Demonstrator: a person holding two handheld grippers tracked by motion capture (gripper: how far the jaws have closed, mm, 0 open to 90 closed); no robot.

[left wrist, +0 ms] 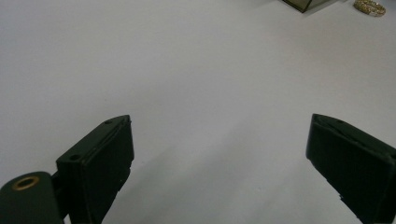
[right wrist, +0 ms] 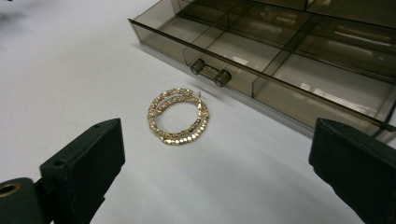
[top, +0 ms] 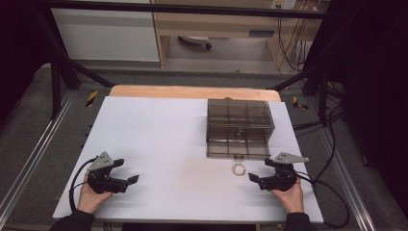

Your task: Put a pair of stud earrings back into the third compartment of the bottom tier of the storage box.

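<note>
Right claw (right wrist: 215,182): jaws wide apart, nothing between them, aimed at the earrings.
Earrings (right wrist: 179,116): two gold hoops overlapping flat on the white counter (top: 159,139), just in front of the open drawer (right wrist: 261,56).
Risk: thin hoops may slide or part when pinched; one could stay behind.
Left claw (left wrist: 219,163): jaws apart, empty, well away.

A: The smoky drawer box (right wrist: 289,60) runs off the right gripper view's top and right edges.
B: And from above, the gold bracelet (top: 238,169) is too small to make out its links.
</note>
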